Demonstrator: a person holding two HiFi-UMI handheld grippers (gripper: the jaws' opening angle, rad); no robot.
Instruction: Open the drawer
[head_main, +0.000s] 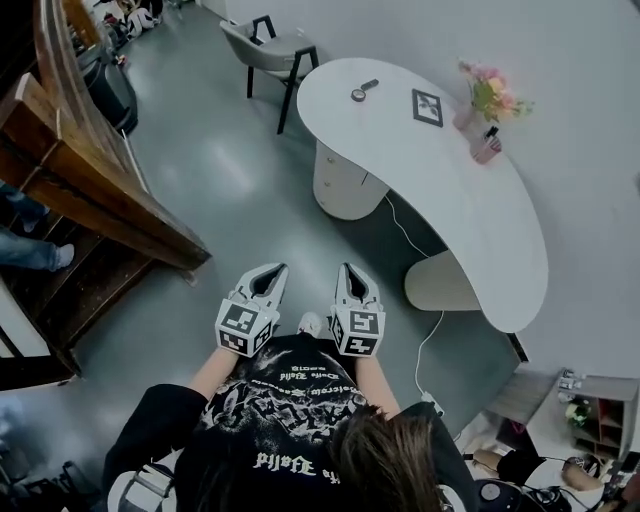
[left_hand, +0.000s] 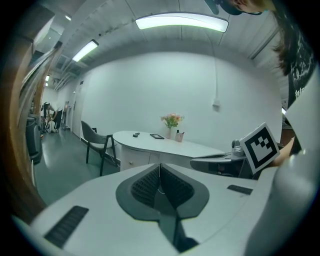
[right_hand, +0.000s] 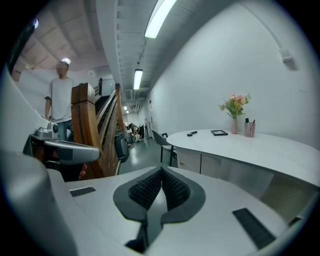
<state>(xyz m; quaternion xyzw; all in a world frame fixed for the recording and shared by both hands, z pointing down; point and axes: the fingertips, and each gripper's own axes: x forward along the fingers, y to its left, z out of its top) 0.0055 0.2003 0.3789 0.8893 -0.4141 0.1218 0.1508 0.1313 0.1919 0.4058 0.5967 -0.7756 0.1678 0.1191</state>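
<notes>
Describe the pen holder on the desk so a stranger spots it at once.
Find the long curved white desk by the wall. On it stands a vase of flowers; the pen holder is the small pink cup beside it, holding dark pens, not blooms.

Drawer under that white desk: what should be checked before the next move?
1. Drawer in sight under the desk: ok.
2. Drawer closed: ok.
3. Left gripper jaws apart to grasp: not ok, shut.
4. Right gripper jaws apart: not ok, shut.
5. Both grippers empty: ok.
6. Drawer within reach: not ok, floor lies between.
</notes>
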